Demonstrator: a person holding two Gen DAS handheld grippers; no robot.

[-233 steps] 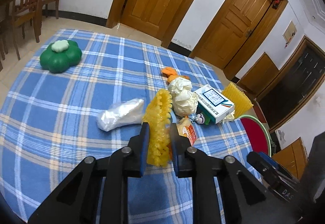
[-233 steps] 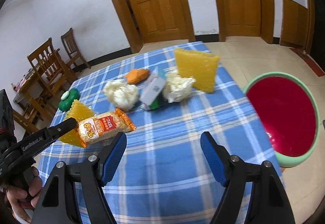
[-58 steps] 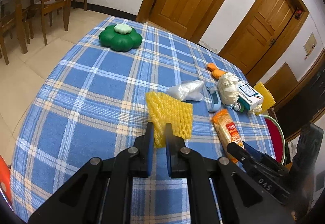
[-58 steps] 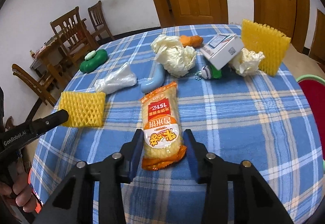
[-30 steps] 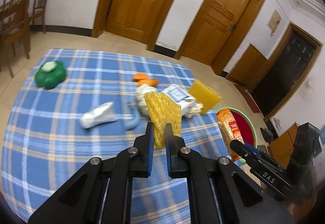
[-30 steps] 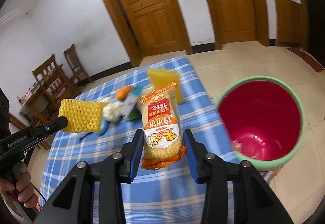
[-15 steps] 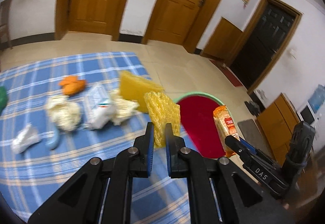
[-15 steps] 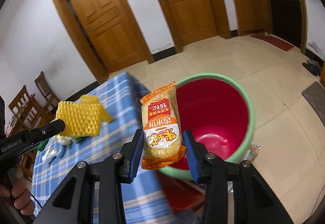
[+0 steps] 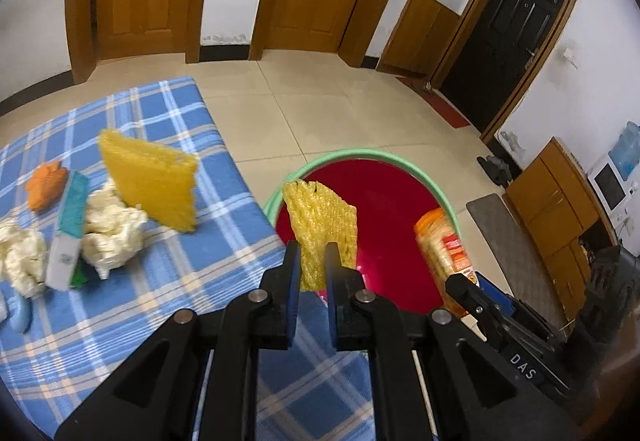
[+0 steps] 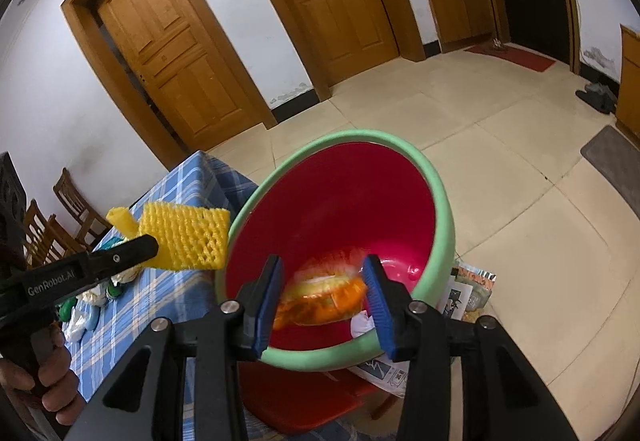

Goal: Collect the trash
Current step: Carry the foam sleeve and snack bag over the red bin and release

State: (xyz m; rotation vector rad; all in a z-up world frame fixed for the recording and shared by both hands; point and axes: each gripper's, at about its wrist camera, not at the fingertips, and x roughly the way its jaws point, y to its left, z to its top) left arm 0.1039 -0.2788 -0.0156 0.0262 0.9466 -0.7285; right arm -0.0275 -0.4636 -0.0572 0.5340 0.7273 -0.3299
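A red bin with a green rim (image 10: 442, 201) stands on the floor beside the table; its rim (image 9: 360, 155) also shows in the left wrist view. My right gripper (image 10: 324, 281) hangs over the bin's mouth and its jaws are opening. The orange snack packet (image 10: 320, 297) lies sideways and blurred between them, coming loose; in the left wrist view the packet (image 9: 442, 245) sits at that gripper's tip. My left gripper (image 9: 312, 261) is shut on a yellow foam net (image 9: 320, 221), held at the bin's near rim. The net (image 10: 188, 241) also shows at the left.
The blue plaid table (image 9: 168, 109) carries a yellow foam sheet (image 9: 152, 185), tissue wads (image 9: 112, 237), a small box (image 9: 70, 233) and an orange item (image 9: 46, 187). Wrappers (image 10: 468, 289) lie on the floor by the bin. A hand (image 10: 48, 385) holds the left gripper.
Both grippers have swung from the table to the bin. The packet, upright in the right jaws before, now lies sideways and blurred as those jaws spread. The left still grips the net.
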